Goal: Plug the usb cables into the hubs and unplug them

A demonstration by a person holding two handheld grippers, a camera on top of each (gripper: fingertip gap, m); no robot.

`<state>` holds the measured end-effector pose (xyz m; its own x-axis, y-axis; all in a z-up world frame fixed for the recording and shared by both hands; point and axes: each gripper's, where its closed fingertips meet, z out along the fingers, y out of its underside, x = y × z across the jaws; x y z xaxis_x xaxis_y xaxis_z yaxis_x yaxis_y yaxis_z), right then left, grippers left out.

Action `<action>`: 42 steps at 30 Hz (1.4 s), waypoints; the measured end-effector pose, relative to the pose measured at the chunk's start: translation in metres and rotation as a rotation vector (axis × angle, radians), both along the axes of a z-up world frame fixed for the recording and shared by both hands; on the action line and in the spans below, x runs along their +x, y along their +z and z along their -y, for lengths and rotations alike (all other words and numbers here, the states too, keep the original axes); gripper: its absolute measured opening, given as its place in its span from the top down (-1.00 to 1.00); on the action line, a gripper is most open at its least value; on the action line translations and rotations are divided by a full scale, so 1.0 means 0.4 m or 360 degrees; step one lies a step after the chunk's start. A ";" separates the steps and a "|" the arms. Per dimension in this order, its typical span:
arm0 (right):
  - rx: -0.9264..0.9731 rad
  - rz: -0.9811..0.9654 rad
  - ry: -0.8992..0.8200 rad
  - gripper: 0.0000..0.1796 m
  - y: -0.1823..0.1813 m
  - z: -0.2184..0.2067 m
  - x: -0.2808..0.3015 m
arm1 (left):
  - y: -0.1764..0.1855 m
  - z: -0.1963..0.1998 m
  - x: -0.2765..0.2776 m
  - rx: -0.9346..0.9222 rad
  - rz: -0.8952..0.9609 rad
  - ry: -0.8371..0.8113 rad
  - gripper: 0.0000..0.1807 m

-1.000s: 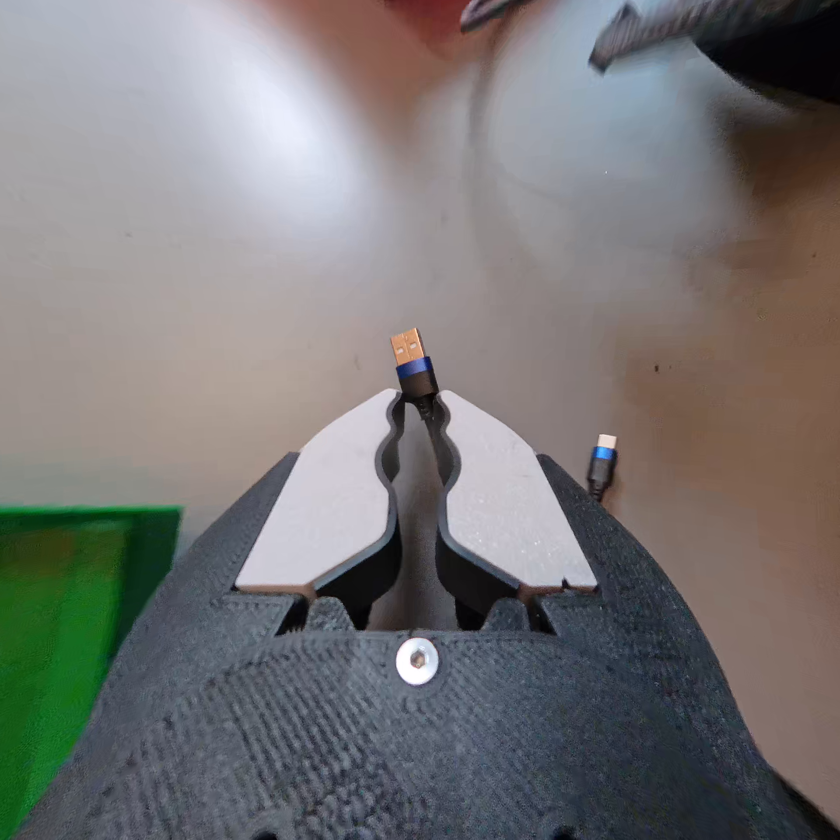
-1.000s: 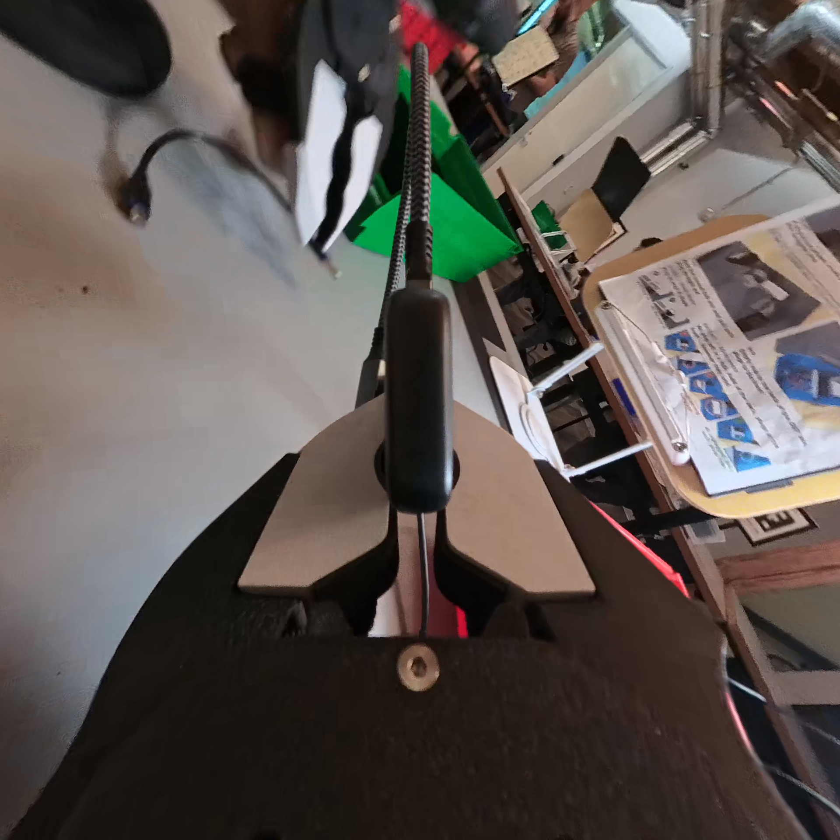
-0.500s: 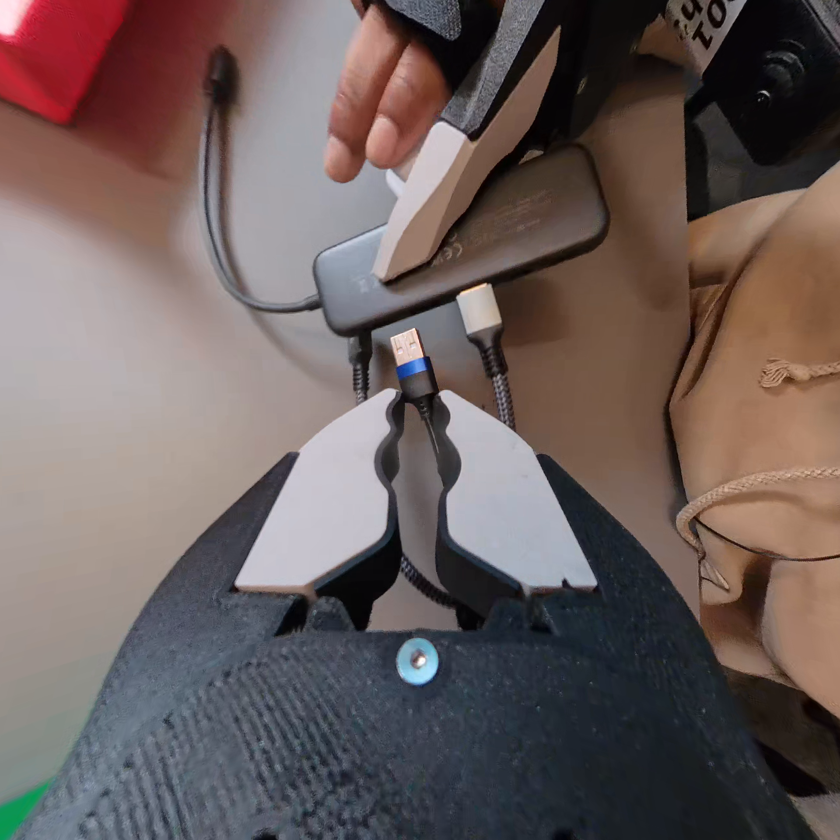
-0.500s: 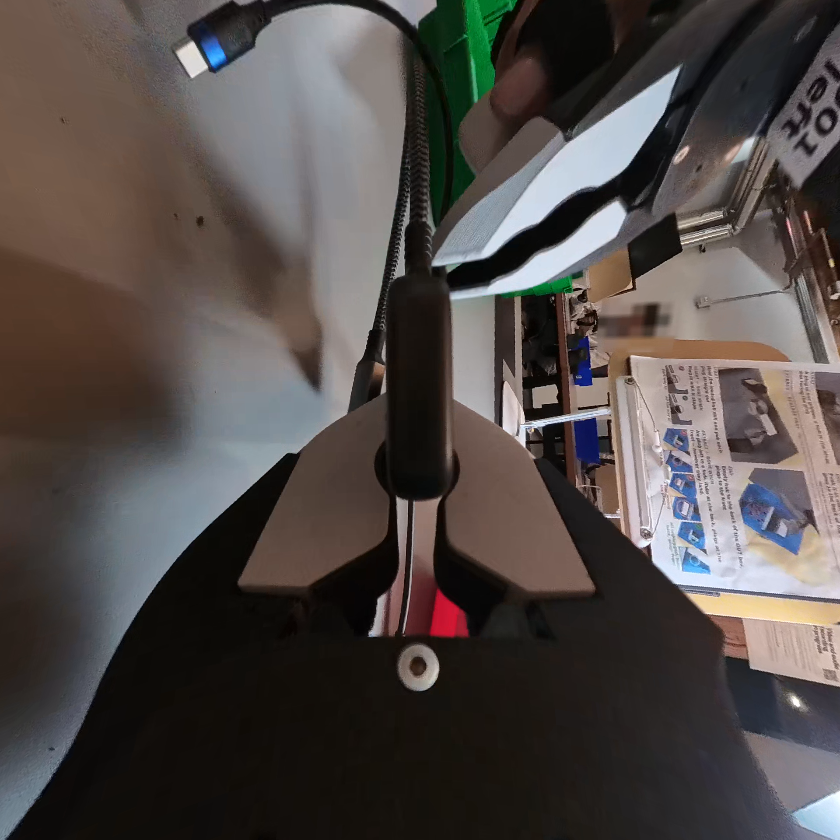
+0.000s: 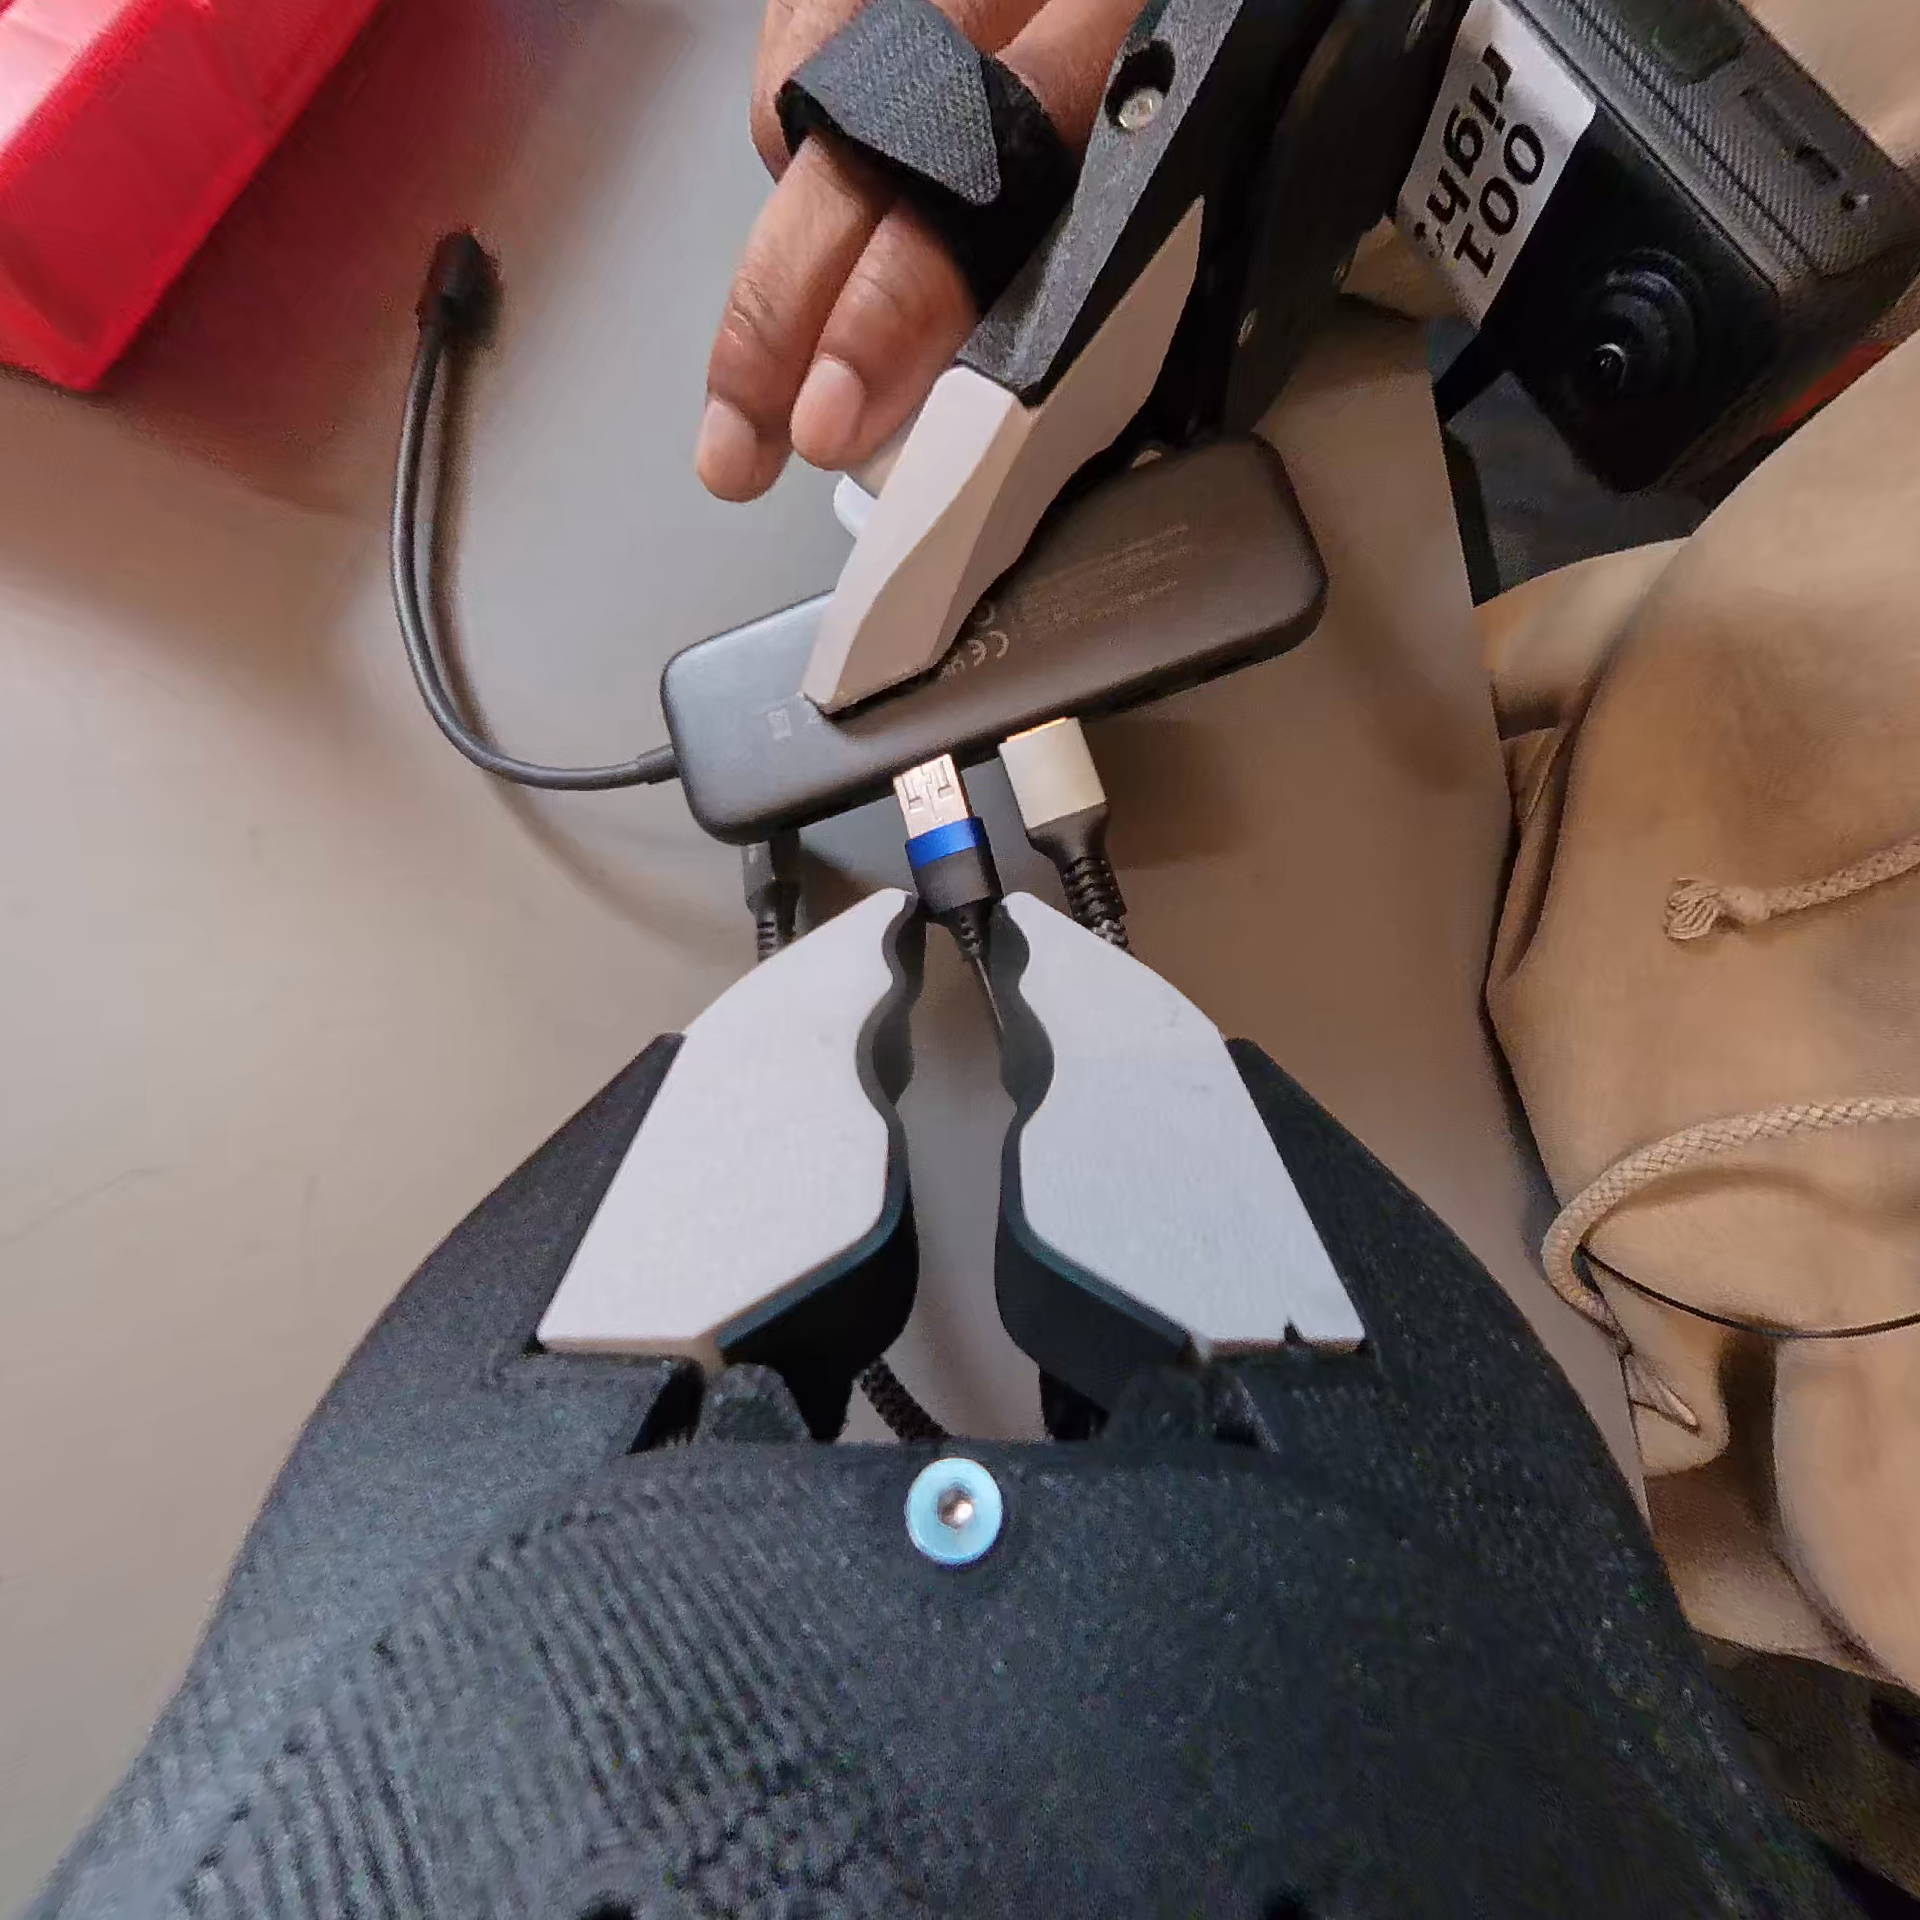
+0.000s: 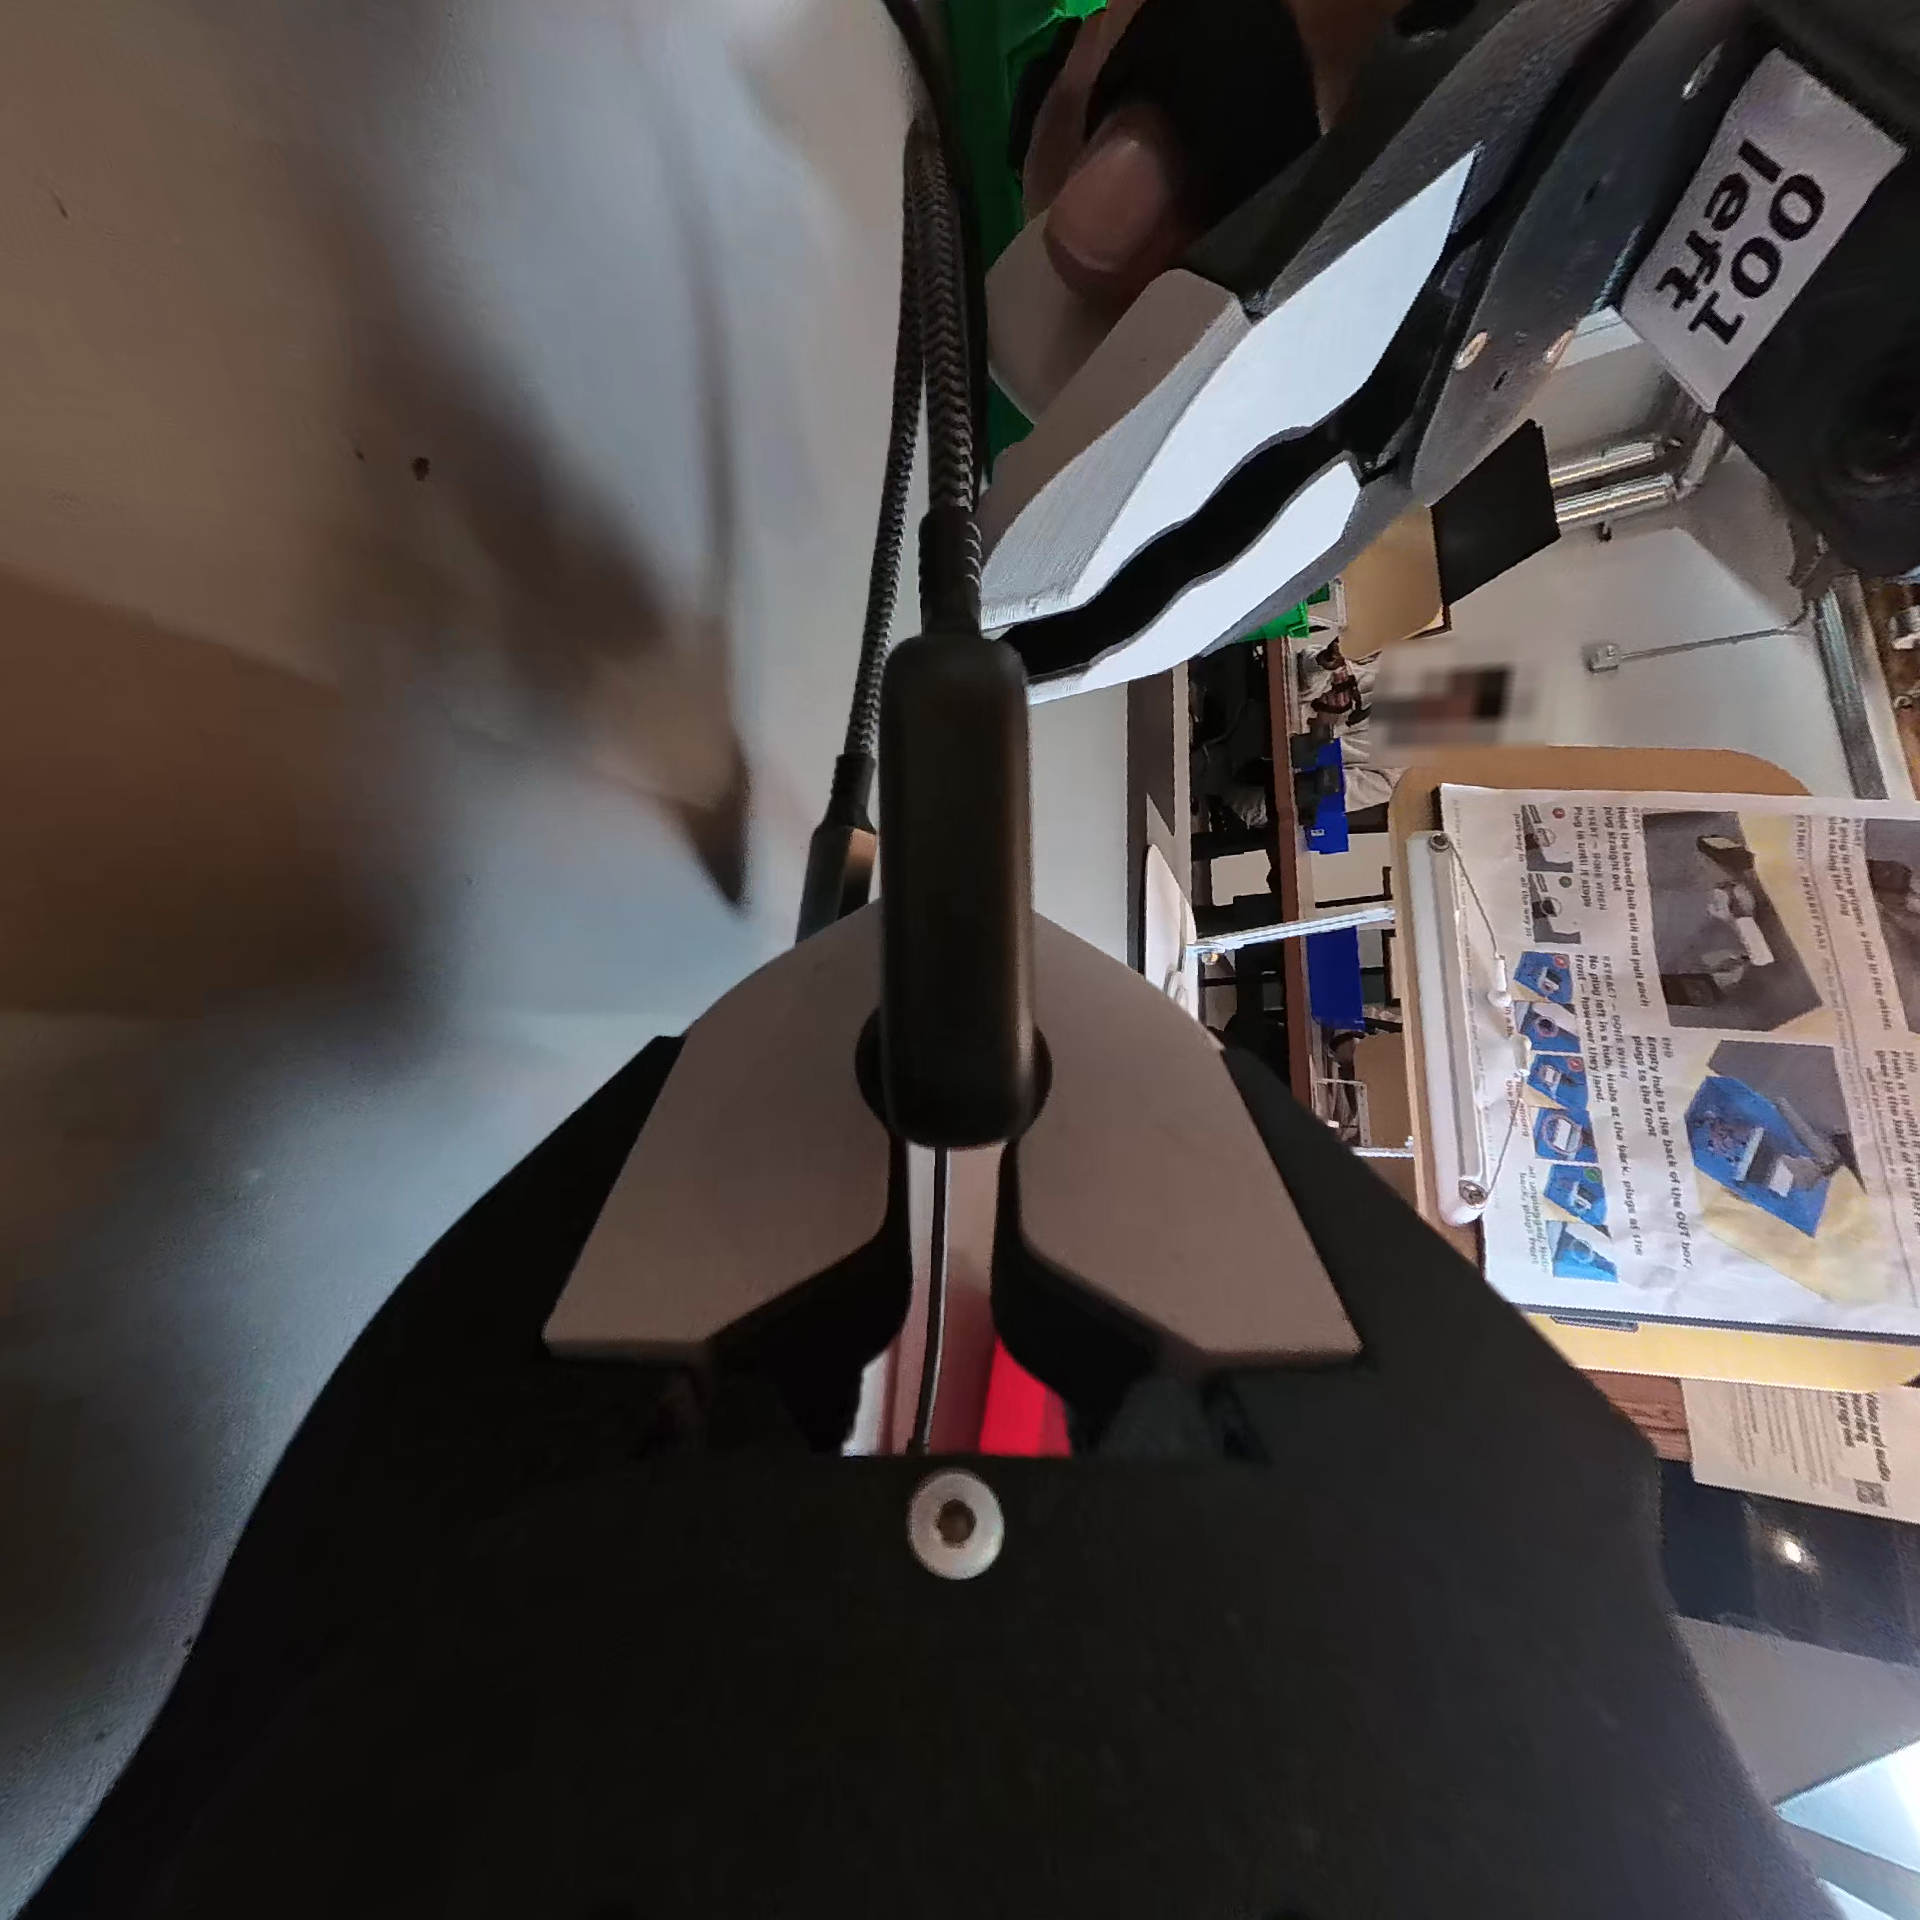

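My left gripper (image 5: 958, 906) is shut on a blue-ringed USB-A plug (image 5: 940, 831) whose metal tip meets the front edge of a dark grey hub (image 5: 1143, 613). A silver plug (image 5: 1049, 774) and a black plug (image 5: 767, 868) sit in ports on either side. My right gripper (image 6: 956, 935) is shut on the hub (image 6: 954, 883), seen edge-on and held above the table; it also shows in the left wrist view (image 5: 935, 582). The left gripper's white fingers (image 6: 1174, 499) show close above the hub in the right wrist view. The port itself is hidden.
A red box (image 5: 114, 156) lies at the far left on the beige table (image 5: 260, 987). The hub's own lead (image 5: 416, 520) trails left. A beige garment (image 5: 1714, 1039) fills the right. Green bins (image 6: 987, 156) and a clipboard with printed sheets (image 6: 1662, 1039) are beyond the table edge.
My left gripper has swung from bare table toward the hub and closed the gap; the blue-ringed plug's tip now reaches the hub's edge. The right gripper kept its hold on the hub.
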<state>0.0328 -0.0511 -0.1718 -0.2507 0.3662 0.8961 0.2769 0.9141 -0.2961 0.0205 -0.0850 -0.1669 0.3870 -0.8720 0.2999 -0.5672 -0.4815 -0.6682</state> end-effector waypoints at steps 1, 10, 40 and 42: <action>0.0001 0.0004 -0.0002 0.87 -0.002 0.001 0.000 | -0.002 0.000 0.000 0.0003 -0.0008 0.0003 0.87; 0.0059 0.0016 0.0027 0.87 -0.005 0.024 -0.005 | -0.020 0.024 -0.006 -0.0009 -0.0157 -0.0045 0.87; -0.0013 -0.0056 0.0024 0.86 0.042 0.040 0.011 | -0.010 -0.040 -0.041 0.0041 0.0025 0.0224 0.87; -0.0081 -0.0028 0.0033 0.86 0.049 0.048 0.013 | 0.024 -0.048 -0.050 0.0095 0.0122 0.0263 0.86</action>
